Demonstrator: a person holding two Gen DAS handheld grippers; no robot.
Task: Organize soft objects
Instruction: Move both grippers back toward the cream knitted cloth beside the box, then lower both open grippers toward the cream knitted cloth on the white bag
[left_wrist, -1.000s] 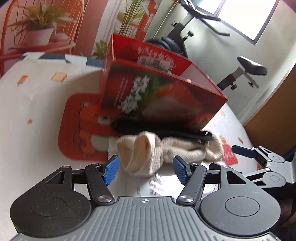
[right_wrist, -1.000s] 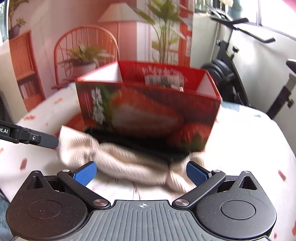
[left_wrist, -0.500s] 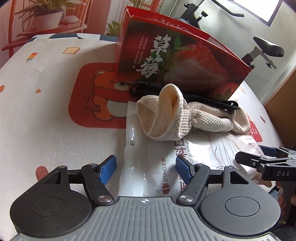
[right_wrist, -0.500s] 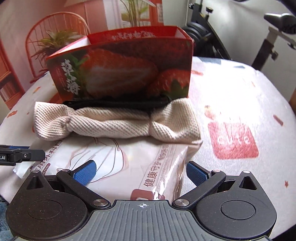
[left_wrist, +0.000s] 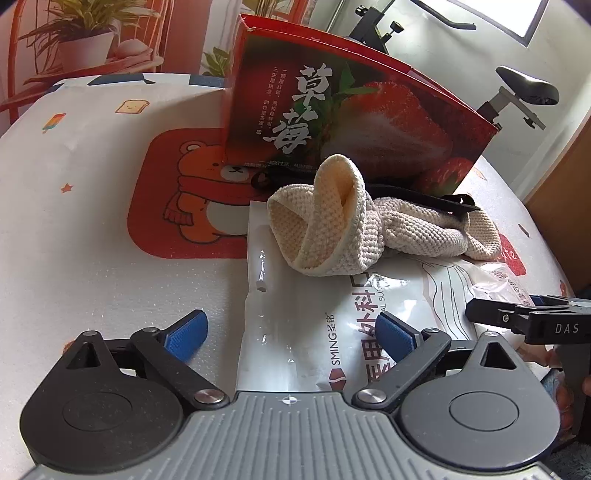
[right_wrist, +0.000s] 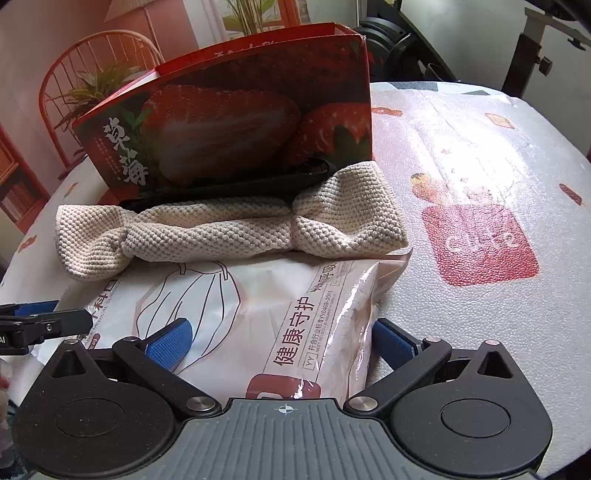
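Lying across the mask packet (right_wrist: 236, 314) before the strawberry box (right_wrist: 229, 122), the knitted cloth (right_wrist: 221, 232) was untouched; both the left gripper (left_wrist: 291, 332) and the right gripper (right_wrist: 280, 339) were spread empty. A mid-cloth grip was best advised.

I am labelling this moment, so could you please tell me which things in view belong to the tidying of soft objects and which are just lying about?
Belong to the job:
cream knitted cloth
white mask packet
black strap
strawberry box
left hand-held gripper, open
right hand-held gripper, open

Just lying about:
bear mat
exercise bike
potted plant
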